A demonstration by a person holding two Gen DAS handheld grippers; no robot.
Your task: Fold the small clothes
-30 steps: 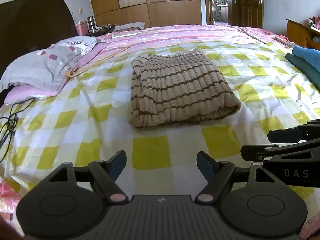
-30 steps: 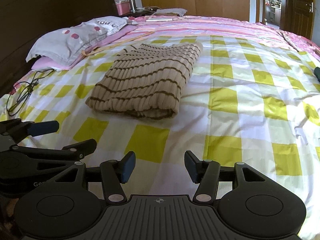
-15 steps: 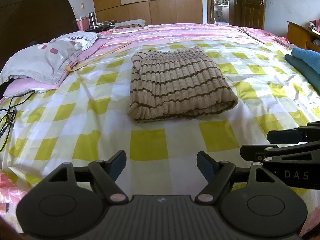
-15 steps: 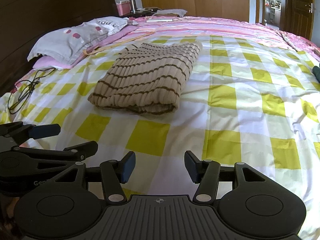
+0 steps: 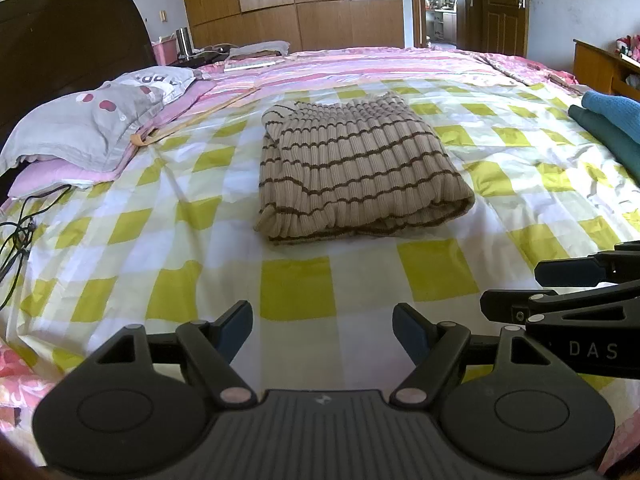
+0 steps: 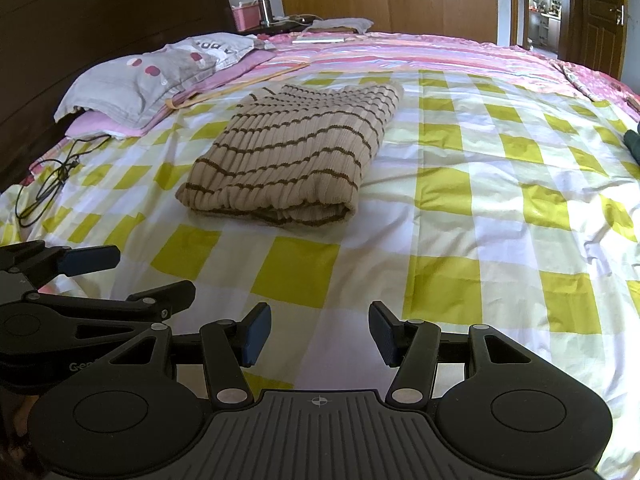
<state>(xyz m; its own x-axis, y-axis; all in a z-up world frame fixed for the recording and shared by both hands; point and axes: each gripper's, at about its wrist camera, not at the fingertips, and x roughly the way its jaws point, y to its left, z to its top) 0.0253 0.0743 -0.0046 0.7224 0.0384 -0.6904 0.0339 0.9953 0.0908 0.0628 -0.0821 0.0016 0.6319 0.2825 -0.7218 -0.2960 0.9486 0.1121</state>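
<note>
A beige ribbed knit garment with thin brown stripes (image 5: 356,168) is lying folded into a thick rectangle on the yellow-and-white checked bedsheet (image 5: 296,292), out in the middle of the bed and well apart from its near edge. The left gripper (image 5: 322,330) is hovering over the near edge with its jaws standing apart and nothing between them; the right gripper (image 6: 320,334) is doing the same just beside it, jaws apart and empty.

The fold looks finished, so the main risk is disturbing it: the near end is bulging as a loose roll, and a finger catching that lip would be dragging the layers open. The soft sheet is also wrinkling, and a low pass could be snagging it and shifting the garment. The two grippers are sitting close together, so a sideways move could be knocking one against the other.

Open sheet is spreading between the grippers and the garment, and widely towards the right edge. At the left edge a grey patterned pillow (image 5: 88,128) and a black cable (image 5: 20,236) are narrowing the room; teal folded fabric (image 5: 604,128) is lying at the right edge.
</note>
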